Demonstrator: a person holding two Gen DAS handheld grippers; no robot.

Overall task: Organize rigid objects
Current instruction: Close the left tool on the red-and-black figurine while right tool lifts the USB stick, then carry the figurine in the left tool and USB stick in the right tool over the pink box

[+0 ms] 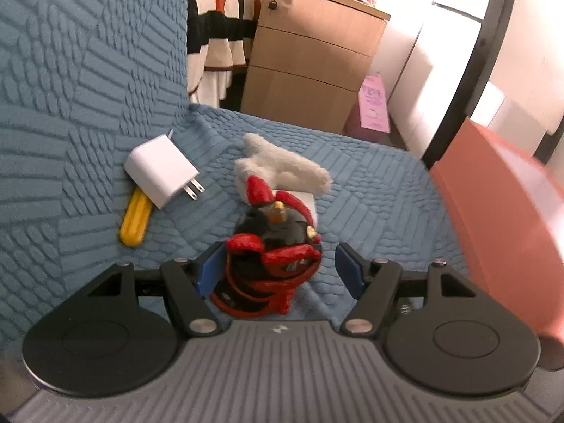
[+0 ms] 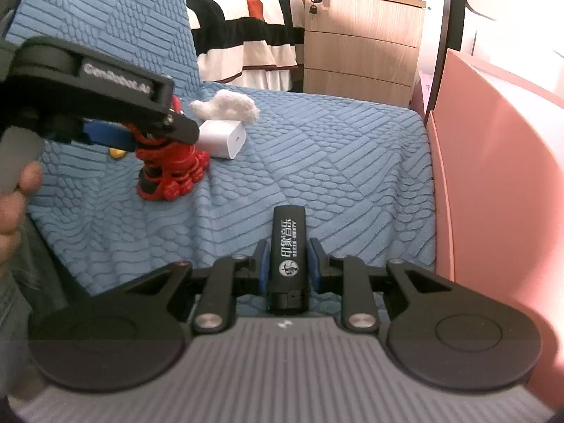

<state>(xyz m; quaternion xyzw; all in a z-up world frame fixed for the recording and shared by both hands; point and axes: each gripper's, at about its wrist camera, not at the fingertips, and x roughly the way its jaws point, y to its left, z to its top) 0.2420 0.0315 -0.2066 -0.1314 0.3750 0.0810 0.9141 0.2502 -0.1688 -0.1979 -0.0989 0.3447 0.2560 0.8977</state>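
A red and black toy figure (image 1: 271,264) stands on the blue quilted sofa seat (image 1: 370,176), between the fingers of my open left gripper (image 1: 280,273); the left pad touches it, the right pad is apart. It also shows in the right wrist view (image 2: 165,169) under the left gripper (image 2: 141,130). My right gripper (image 2: 289,264) is shut on a black lighter (image 2: 288,257) above the seat (image 2: 317,162). A white charger (image 1: 160,172) and a yellow handle (image 1: 135,220) lie against the backrest.
A white fluffy piece (image 1: 282,165) lies behind the figure. A second white charger (image 2: 222,137) lies near it. A pink box wall (image 2: 493,176) stands at the right. A wooden drawer cabinet (image 2: 359,42) and striped bedding (image 2: 246,35) are beyond the sofa.
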